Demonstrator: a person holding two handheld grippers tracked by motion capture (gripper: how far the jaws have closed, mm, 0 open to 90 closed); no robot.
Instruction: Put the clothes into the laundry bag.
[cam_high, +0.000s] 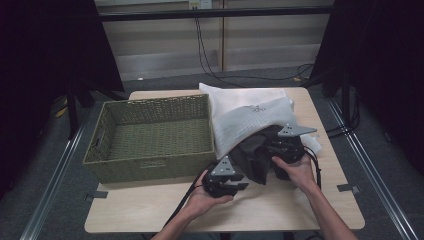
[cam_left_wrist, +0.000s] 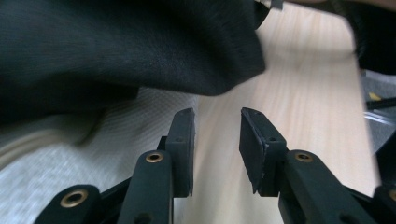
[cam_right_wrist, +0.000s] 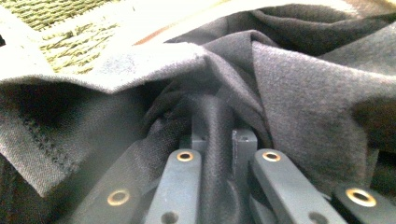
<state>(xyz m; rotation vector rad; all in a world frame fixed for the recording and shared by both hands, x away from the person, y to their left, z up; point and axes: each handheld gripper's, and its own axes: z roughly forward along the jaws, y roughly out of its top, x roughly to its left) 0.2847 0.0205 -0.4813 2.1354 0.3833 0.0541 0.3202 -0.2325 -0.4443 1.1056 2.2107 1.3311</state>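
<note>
1. Two hand-held grippers are at the near right part of the table (cam_high: 150, 210), each held in one of the person's hands.
2. The right hand-held gripper (cam_right_wrist: 218, 135) has its jaws closed on a fold of the black cloth (cam_right_wrist: 299, 84); in the right gripper view a dark roll of fabric is pinched between them.
3. The left hand-held gripper (cam_left_wrist: 217, 135) has its jaws parted with a clear gap and nothing between them; the bare wood of the table shows through the gap.
4. In the high view the left hand-held gripper (cam_high: 226, 181) sits just left of the black cloth (cam_high: 254, 155), and the right hand-held gripper (cam_high: 286, 150) is at the cloth's right side under its grey plate.
5. The black cloth is matte, finely woven and crumpled in loose folds; a stitched hem runs along one edge in the right gripper view. In the left gripper view its rounded edge (cam_left_wrist: 140, 46) hangs just above and beyond the open jaws.
6. It lies on the table against the lower edge of a white textured cloth (cam_high: 247, 120), partly overlapping it; the same pale knit (cam_left_wrist: 70, 154) shows beneath the black cloth in the left gripper view.
7. The white cloth bears a small faint mark, too small to read.
8. A green woven basket (cam_high: 150, 162) stands on the table's left half, touching the white cloth.
</note>
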